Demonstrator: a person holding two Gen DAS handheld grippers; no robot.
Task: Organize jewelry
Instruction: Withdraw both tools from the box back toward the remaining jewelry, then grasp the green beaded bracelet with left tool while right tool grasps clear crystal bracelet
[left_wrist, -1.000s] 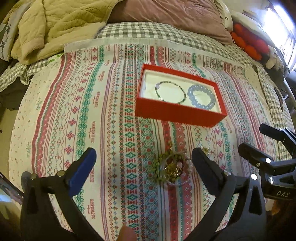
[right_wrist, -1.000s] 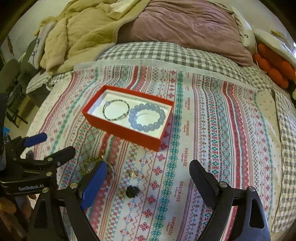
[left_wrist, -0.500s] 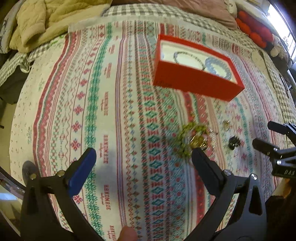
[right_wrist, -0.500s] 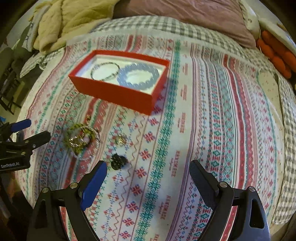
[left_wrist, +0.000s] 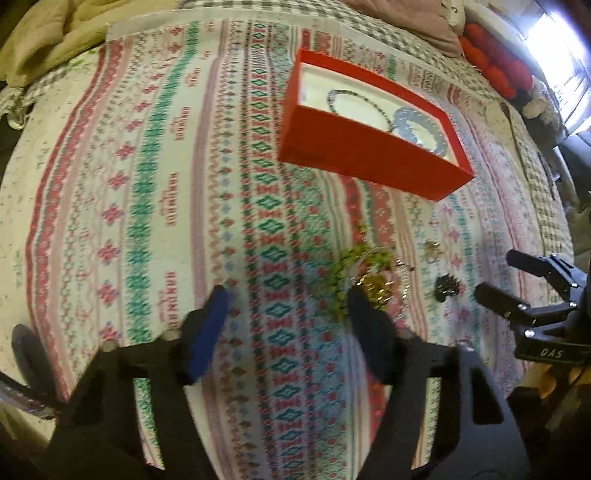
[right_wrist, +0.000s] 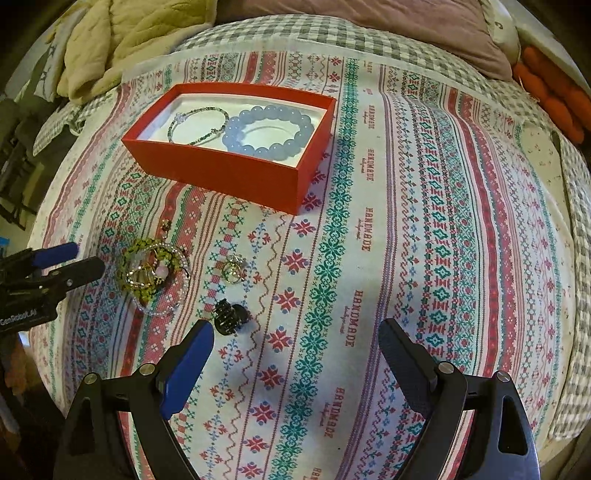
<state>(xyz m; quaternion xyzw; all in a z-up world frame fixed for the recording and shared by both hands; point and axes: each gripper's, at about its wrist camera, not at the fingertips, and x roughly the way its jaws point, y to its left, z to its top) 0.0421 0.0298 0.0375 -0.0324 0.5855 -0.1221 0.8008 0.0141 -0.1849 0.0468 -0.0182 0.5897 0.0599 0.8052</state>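
A red box (right_wrist: 236, 173) on the patterned cloth holds a thin bead bracelet (right_wrist: 199, 125) and a pale blue bead bracelet (right_wrist: 269, 127). In front of it lie a pile of green and gold bracelets (right_wrist: 151, 269), a small gold ring (right_wrist: 234, 269) and a black hair claw (right_wrist: 229, 315). My left gripper (left_wrist: 290, 314) hangs over the cloth with its jaws closing and nothing between them. The pile (left_wrist: 354, 273) sits just beyond its right fingertip. My right gripper (right_wrist: 295, 343) stands wide open, with the claw just off its left fingertip.
The patterned cloth (right_wrist: 406, 221) covers a bed with a checked sheet (right_wrist: 280, 40). A beige blanket (right_wrist: 122, 40) and a mauve pillow (right_wrist: 369, 26) lie at the far side. Orange cushions (right_wrist: 554, 96) sit far right. The bed edge drops off at the left.
My left gripper's jaws have narrowed. Both grippers have sunk and tipped further down toward the cloth. In the left wrist view the bracelet pile has slid over to the right finger.
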